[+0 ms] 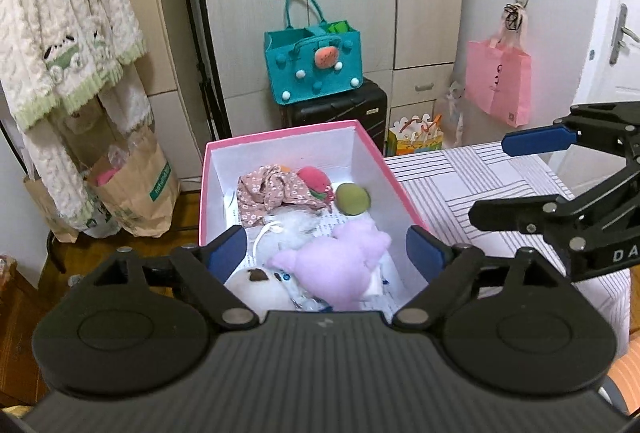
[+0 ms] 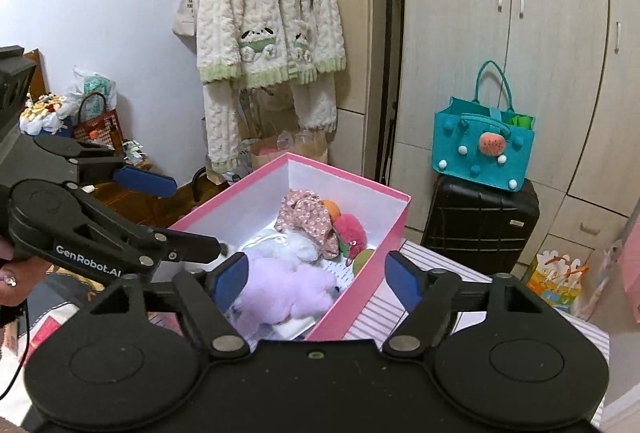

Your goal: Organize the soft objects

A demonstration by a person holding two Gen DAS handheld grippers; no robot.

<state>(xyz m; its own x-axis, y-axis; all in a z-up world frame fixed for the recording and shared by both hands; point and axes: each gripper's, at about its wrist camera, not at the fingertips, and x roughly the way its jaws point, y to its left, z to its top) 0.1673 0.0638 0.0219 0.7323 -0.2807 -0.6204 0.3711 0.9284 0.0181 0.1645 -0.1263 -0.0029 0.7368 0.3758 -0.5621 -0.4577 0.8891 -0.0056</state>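
A pink box (image 1: 208, 169) with white inside walls stands on a striped surface (image 1: 460, 177). In it lie a lilac plush (image 1: 340, 265), a white plush (image 1: 260, 285), a floral cloth (image 1: 268, 193), a red plush (image 1: 316, 181) and a green ball (image 1: 352, 199). My left gripper (image 1: 326, 253) is open and empty above the box's near end. My right gripper (image 2: 316, 277) is open and empty above the box (image 2: 360, 269), over the lilac plush (image 2: 284, 293). Each gripper shows in the other's view: the right one at right (image 1: 490, 177), the left one at left (image 2: 196, 217).
A teal felt bag (image 1: 316, 61) sits on a black suitcase (image 1: 340, 105) against the wardrobe. A pink bag (image 1: 498, 85) hangs at right. A fluffy white jacket (image 2: 272, 29) hangs at left above paper bags (image 1: 136, 189).
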